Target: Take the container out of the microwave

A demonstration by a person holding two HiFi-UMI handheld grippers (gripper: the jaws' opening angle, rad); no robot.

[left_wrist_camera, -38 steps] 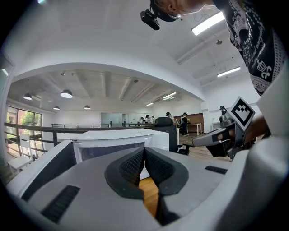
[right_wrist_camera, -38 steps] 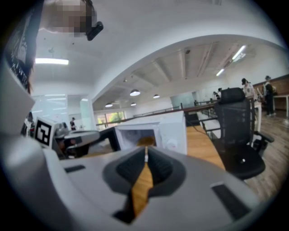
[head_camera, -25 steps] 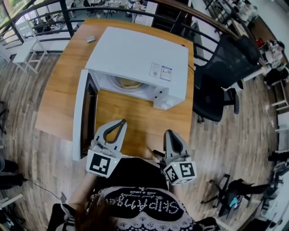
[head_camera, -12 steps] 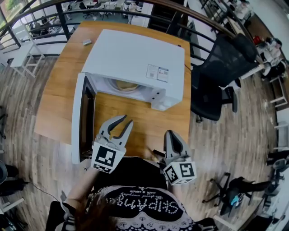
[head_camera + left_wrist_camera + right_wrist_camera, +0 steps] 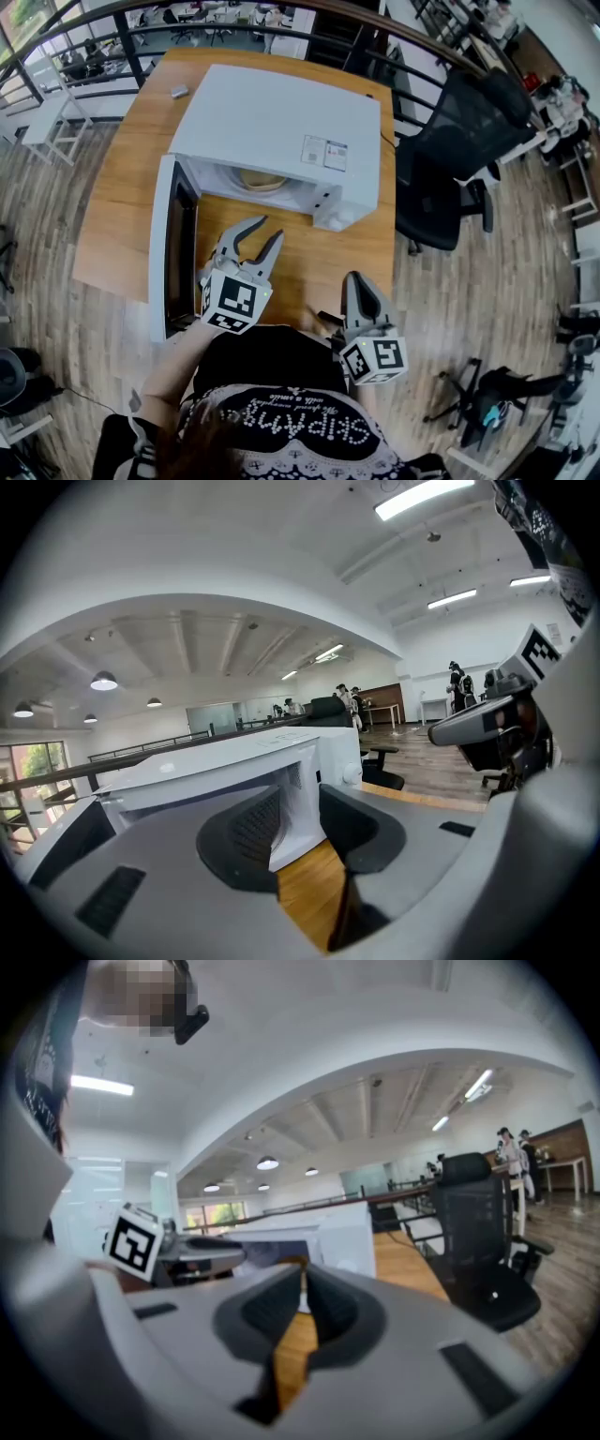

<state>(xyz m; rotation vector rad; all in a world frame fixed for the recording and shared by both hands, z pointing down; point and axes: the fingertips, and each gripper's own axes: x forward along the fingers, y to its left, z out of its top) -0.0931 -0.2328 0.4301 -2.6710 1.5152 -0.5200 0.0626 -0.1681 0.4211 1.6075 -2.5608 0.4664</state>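
A white microwave (image 5: 281, 112) stands on a wooden table (image 5: 314, 253), its door (image 5: 167, 246) swung open to the left. Inside the cavity, only the edge of a beige container (image 5: 262, 179) shows. My left gripper (image 5: 255, 236) hovers over the table in front of the opening. Its jaws have just been opening and stand open with nothing between them. In the left gripper view, the microwave (image 5: 216, 771) shows past the spread jaws (image 5: 298, 803). My right gripper (image 5: 357, 279) hangs near the table's front edge, shut and empty, with its tips together (image 5: 303, 1274).
A black office chair (image 5: 459, 159) stands to the right of the table. A small grey object (image 5: 178, 91) lies on the table's far left corner. A dark railing (image 5: 112, 28) runs behind the table. The person's dark top fills the near bottom.
My left gripper has gone from shut to open. It has moved forward and a little right, toward the microwave opening. The right gripper has stayed where it was.
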